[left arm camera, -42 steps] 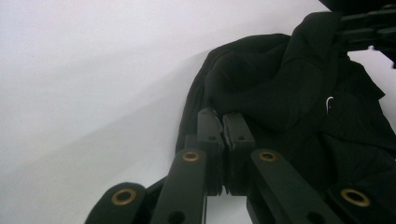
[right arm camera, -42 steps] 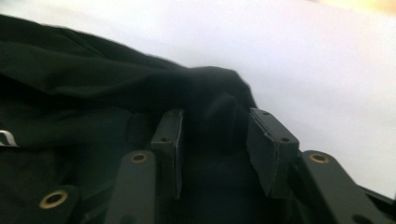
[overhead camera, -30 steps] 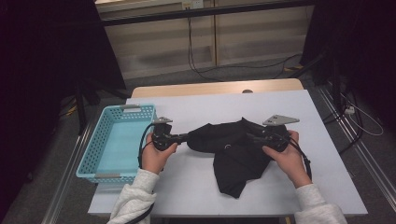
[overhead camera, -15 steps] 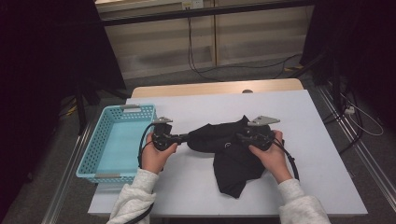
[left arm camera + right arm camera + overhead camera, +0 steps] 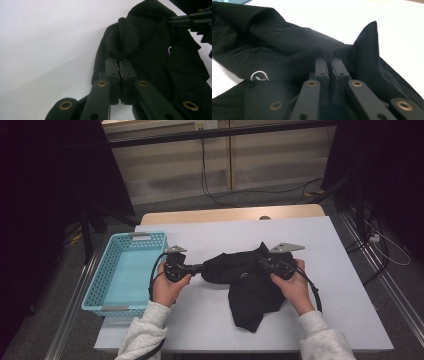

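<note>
Two hand-held grippers pinch the black garment [image 5: 245,280] lying mid-tabletop [image 5: 340,285]: the left hand-held gripper [image 5: 199,268] is clamped on its nine o'clock edge, and the right hand-held gripper [image 5: 262,263], jaws just closing, bites cloth at three o'clock. The thin pinches could slip if lifted fast, dropping the bunched fabric short of the blue basket [image 5: 107,285] at nine o'clock.

Readable text: none in any view.
Mark on garment: a small white curved logo on the black garment [image 5: 287,47], near the garment's middle; it has no letters that can be read.
Same mark, left gripper view: a small white sign on the cloth, too small to read.
Same mark, high view: a tiny white spot, not legible.
Numbers: none can be read.
</note>
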The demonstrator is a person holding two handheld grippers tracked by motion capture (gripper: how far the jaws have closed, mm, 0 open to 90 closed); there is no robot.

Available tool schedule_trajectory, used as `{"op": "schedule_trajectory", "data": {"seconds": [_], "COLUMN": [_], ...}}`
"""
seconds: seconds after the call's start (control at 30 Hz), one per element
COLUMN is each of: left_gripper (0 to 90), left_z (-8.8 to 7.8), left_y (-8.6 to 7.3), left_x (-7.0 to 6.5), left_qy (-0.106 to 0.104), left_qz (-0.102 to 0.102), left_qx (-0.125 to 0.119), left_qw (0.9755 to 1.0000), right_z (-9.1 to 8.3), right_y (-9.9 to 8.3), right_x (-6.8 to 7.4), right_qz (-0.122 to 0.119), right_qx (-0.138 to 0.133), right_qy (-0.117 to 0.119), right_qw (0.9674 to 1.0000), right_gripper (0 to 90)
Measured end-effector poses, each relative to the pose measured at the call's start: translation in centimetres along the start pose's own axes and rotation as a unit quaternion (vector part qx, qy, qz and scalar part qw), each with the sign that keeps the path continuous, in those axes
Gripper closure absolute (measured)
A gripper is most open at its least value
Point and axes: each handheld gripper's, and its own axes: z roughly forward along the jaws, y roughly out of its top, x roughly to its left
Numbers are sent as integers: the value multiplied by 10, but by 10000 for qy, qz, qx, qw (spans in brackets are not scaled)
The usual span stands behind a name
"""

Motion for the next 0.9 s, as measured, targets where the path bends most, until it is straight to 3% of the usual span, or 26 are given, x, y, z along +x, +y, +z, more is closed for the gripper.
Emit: {"op": "schedule_trajectory", "data": {"seconds": [0.27, 0.4, 0.57, 0.67, 0.9], "left_gripper": [813, 723, 570, 472, 379], "left_z": [1, -1, 1, 8, 29], "left_y": [-1, 1, 5, 7, 12], "left_x": [-1, -2, -3, -5, -10], "left_qy": [-55, -109, -5, -55, -170], "left_qz": [11, -14, 55, 40, 111], "left_qx": [-12, -81, -282, -379, -374], "left_qw": [10000, 9999, 9996, 9993, 9991], "right_z": [-43, -66, -93, -103, -105], "right_y": [-9, -21, -42, -56, -74], "right_x": [6, 6, -1, -10, -19], "right_qz": [-123, -186, 33, 201, 357], "right_qx": [-273, -338, -431, -363, -170], "right_qy": [221, 287, 226, 132, -45], "right_qw": [9993, 9988, 9988, 9991, 9992], "right_gripper": [848, 849, 849, 849, 848]}}
